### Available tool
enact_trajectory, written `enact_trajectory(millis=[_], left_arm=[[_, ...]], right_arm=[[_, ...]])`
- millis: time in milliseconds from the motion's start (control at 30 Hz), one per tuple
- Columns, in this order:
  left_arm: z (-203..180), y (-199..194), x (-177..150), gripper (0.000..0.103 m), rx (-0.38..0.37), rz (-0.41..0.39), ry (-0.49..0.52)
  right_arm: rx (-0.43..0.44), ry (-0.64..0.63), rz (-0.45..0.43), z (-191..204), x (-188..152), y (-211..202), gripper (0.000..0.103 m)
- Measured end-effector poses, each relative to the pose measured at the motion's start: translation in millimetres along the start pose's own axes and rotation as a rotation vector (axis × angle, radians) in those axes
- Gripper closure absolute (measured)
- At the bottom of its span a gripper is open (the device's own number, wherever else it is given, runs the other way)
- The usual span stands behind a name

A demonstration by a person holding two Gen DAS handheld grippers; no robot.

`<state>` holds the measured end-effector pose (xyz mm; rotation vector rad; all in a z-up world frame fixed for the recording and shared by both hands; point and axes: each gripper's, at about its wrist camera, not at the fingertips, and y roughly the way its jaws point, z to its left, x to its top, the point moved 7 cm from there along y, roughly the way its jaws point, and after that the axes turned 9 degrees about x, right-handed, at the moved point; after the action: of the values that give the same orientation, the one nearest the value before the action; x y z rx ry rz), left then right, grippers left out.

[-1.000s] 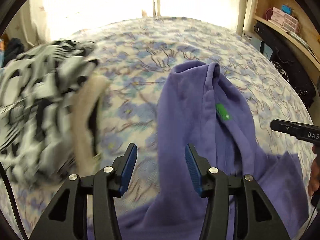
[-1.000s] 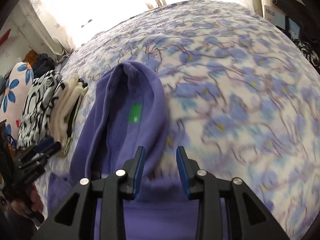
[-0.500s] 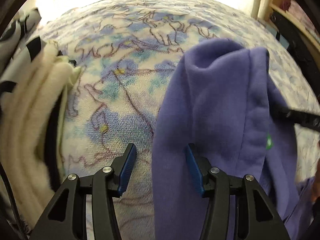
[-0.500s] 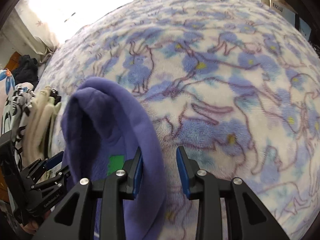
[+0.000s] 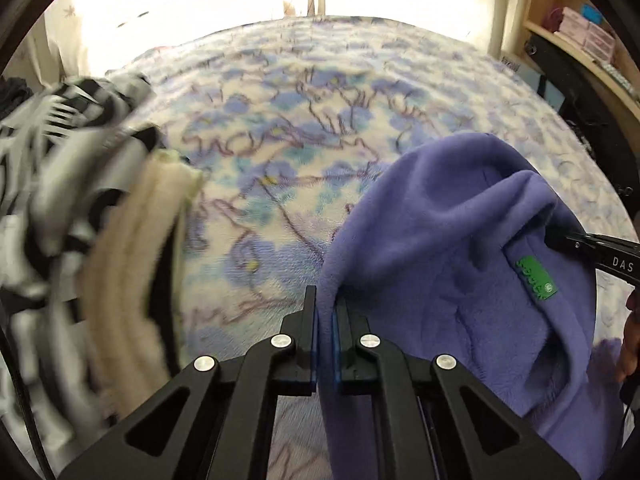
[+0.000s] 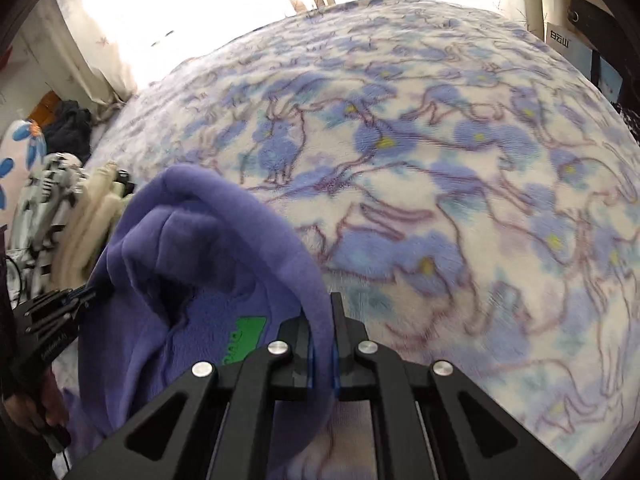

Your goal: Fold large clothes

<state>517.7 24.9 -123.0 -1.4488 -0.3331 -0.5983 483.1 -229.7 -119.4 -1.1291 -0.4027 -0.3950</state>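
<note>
Currently, the left gripper (image 5: 324, 312) is clamped on the left edge of the purple hoodie (image 5: 440, 248), and the right gripper (image 6: 322, 320) pinches its right edge. Both edges are raised above the floral blanket (image 6: 440, 152), beside folded clothes (image 5: 80, 220).

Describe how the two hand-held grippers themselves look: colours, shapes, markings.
Both are matte black. The left hand-held gripper and the right hand-held gripper each have two angular black fingers with triangular cut-outs, four silver round screw heads across the linkage, and blue pads on the inner faces. Seen from the left wrist camera, the right one's side carries white lettering "DAS". A thin black cable runs by the left view's edge.
</note>
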Motion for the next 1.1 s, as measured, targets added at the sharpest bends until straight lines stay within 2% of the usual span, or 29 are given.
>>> enact_trajectory(millis=[67, 200, 300, 400, 500, 633, 733, 833, 967, 1033, 1100], left_arm=[[3.2, -20.8, -3.3, 0.100, 0.006, -0.025, 0.018], [9.0, -86.2, -17.7, 0.100, -0.006, -0.091, 0.035], [15.4, -133.0, -40.7, 0.100, -0.034, -0.127, 0.039], [18.3, -169.4, -75.6, 0.099, -0.041, -0.144, 0.070], [20.6, -197.7, -121.6, 0.096, -0.043, -0.146, 0.105], [28.4, -213.5, -188.1, 0.095, -0.019, -0.089, 0.131], [36.7, -215.6, -227.6, 0.095, -0.024, -0.038, 0.105], [44.4, -220.4, -254.2, 0.095, -0.054, -0.002, 0.056], [42.3, -229.0, -277.7, 0.094, -0.106, 0.025, 0.000], [38.3, -232.2, -284.9, 0.091, -0.158, 0.038, -0.034], [30.2, -235.3, -290.6, 0.082, -0.218, 0.050, -0.066]], right_arm=[[0.009, -0.033, -0.036, 14.2, -5.6, -25.9, 0.098], [0.038, -0.095, -0.102, 41.9, -18.9, -79.9, 0.098], [0.064, -0.160, -0.138, 67.4, -39.3, -123.7, 0.098], [0.074, -0.247, -0.153, 90.5, -75.2, -159.9, 0.097], [0.020, -0.367, -0.147, 106.1, -128.7, -183.9, 0.096], [-0.062, -0.439, -0.037, 98.9, -194.5, -187.1, 0.091], [-0.107, -0.427, 0.035, 84.5, -235.7, -188.6, 0.091], [-0.093, -0.373, 0.031, 74.3, -253.3, -197.6, 0.091], [-0.034, -0.272, 0.016, 67.6, -269.0, -208.9, 0.091], [0.007, -0.221, 0.017, 66.7, -277.5, -210.3, 0.091], [0.060, -0.169, 0.027, 69.0, -287.2, -209.2, 0.089]])
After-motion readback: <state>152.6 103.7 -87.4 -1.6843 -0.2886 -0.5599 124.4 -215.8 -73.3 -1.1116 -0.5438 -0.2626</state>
